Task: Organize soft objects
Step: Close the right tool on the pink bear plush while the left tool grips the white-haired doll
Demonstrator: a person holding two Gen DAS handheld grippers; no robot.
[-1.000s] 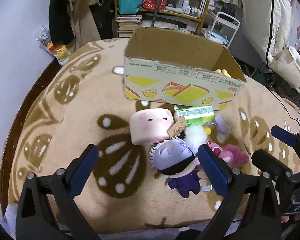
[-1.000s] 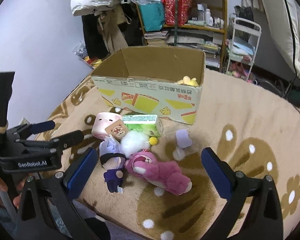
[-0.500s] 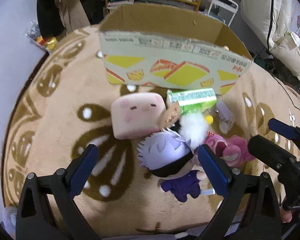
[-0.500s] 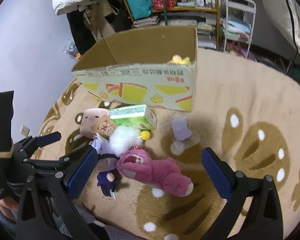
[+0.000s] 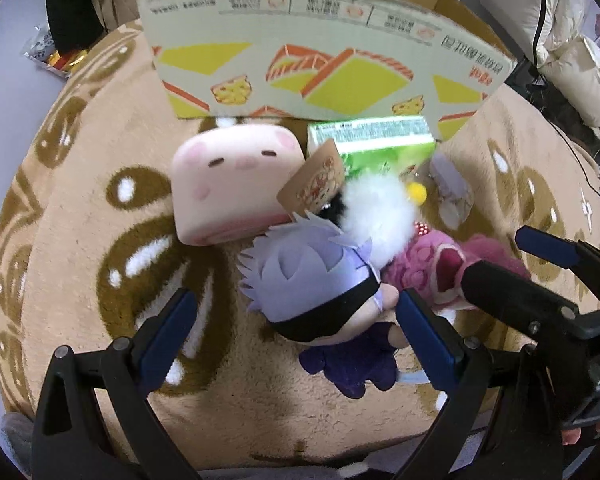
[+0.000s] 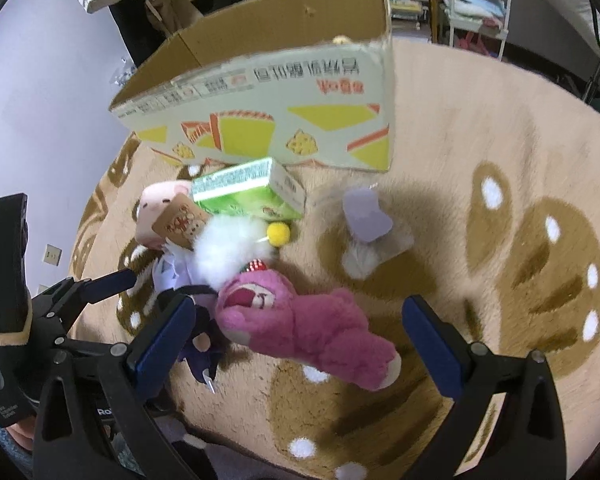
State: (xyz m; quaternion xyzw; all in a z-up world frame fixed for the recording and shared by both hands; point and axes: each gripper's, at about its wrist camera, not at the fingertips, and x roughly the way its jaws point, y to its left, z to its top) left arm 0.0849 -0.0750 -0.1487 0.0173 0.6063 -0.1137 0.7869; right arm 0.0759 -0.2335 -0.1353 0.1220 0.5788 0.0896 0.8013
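A pile of soft toys lies on the rug before a cardboard box [image 5: 324, 52] [image 6: 268, 92]. My left gripper [image 5: 296, 336] is open, its fingers either side of a doll with lilac hair and a black blindfold [image 5: 320, 284]. A pink square plush with a face [image 5: 232, 184] lies behind it, next to a white fluffy toy [image 5: 380, 212]. My right gripper [image 6: 296, 344] is open around a magenta bear plush [image 6: 312, 332]. A small lilac plush [image 6: 366, 224] lies apart to the right. The doll shows partly in the right wrist view [image 6: 180, 272].
A green carton [image 5: 376, 140] [image 6: 244, 196] and a small yellow pompom [image 6: 279, 233] lie by the box. A brown tag [image 5: 316, 184] rests on the pile. Shelves, hanging clothes and a white cart stand beyond the round beige rug [image 6: 500, 160].
Both grippers have moved forward and down toward the pile. The doll now sits between the left fingers and the magenta bear between the right fingers. Both stay open.
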